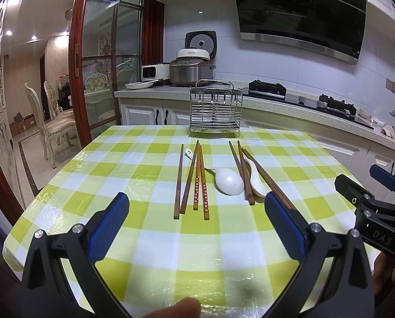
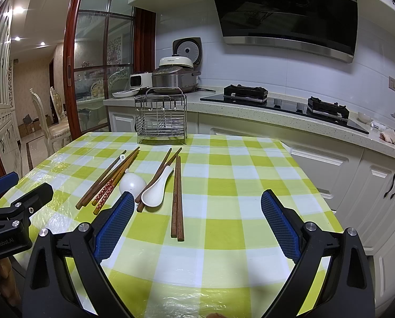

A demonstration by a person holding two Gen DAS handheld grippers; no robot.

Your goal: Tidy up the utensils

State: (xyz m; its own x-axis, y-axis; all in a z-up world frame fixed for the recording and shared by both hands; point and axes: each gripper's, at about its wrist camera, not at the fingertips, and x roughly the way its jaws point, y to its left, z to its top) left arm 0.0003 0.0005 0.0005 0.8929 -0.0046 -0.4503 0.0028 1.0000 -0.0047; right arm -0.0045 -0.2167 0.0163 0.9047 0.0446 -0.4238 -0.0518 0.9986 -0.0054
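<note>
A fingertip shows at the very bottom of the left wrist view, just behind the left gripper, whose jaws stand wide apart over the near edge of the checked surface with nothing between them. The right gripper hovers likewise, spread and empty. Mid-surface lie the utensils: a fan of wooden chopsticks with two red-patterned ones, a white ladle-like spoon lying bowl-down, a ceramic soup spoon resting across more chopsticks, and a separate pair to its right. The empty wire utensil rack stands at the far edge. The likely trouble is in the overlaps: pulling a chopstick from under the soup spoon could roll or drag the spoon, and thin, close-lying sticks invite a grasp that takes two or slips off one.
</note>
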